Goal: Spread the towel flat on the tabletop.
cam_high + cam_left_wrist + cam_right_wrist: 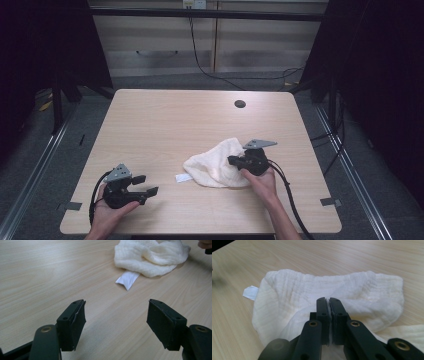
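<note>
A crumpled white cloth lies on the wooden table, right of centre near the front. A small white label sticks out at its left edge. My right gripper reaches into the cloth from the right. In the right gripper view the right gripper is shut, with a thin fold of the cloth pinched between its pads. My left gripper rests at the front left, held in a hand. Its jaws stand wide open over bare wood, with the cloth and label farther off.
A round dark cable hole sits near the table's far edge. Bits of grey tape mark the front corners. Cables trail from both grippers over the front edge. Dark curtains and floor rails flank the table.
</note>
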A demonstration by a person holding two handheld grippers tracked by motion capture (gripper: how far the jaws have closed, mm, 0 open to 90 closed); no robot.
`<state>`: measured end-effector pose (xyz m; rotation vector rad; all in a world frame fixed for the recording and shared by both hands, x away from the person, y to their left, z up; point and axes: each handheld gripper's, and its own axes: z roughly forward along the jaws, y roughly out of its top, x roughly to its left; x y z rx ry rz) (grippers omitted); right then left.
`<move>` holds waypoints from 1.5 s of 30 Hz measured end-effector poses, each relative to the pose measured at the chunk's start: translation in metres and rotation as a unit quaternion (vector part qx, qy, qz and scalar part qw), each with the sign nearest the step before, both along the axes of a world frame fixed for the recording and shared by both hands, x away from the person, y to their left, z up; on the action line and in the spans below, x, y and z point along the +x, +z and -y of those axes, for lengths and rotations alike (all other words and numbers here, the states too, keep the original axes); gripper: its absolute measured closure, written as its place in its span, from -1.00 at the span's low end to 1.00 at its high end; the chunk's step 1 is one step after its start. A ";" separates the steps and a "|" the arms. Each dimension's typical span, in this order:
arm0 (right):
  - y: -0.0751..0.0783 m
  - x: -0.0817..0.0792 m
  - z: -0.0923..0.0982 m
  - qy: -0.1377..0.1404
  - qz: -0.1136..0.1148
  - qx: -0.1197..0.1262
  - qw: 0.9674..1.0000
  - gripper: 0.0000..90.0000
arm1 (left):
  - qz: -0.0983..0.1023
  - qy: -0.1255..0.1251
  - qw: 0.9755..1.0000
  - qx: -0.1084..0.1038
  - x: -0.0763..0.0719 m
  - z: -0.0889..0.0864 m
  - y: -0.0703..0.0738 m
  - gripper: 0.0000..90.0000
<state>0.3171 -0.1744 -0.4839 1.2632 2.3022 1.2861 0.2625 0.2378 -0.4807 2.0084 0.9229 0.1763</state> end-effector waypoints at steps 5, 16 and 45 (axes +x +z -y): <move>-0.003 0.007 -0.030 0.034 -0.004 0.014 0.999 0.93 | 0.001 -0.001 1.000 -0.001 0.000 -0.001 0.001 -0.29; -0.006 0.005 -0.091 0.111 -0.005 0.028 0.993 0.91 | 0.002 -0.005 1.000 -0.003 -0.001 -0.003 0.000 -0.11; -0.015 -0.040 -0.007 0.088 -0.008 -0.033 0.996 0.14 | -0.020 -0.045 0.999 0.024 0.010 0.010 -0.018 0.15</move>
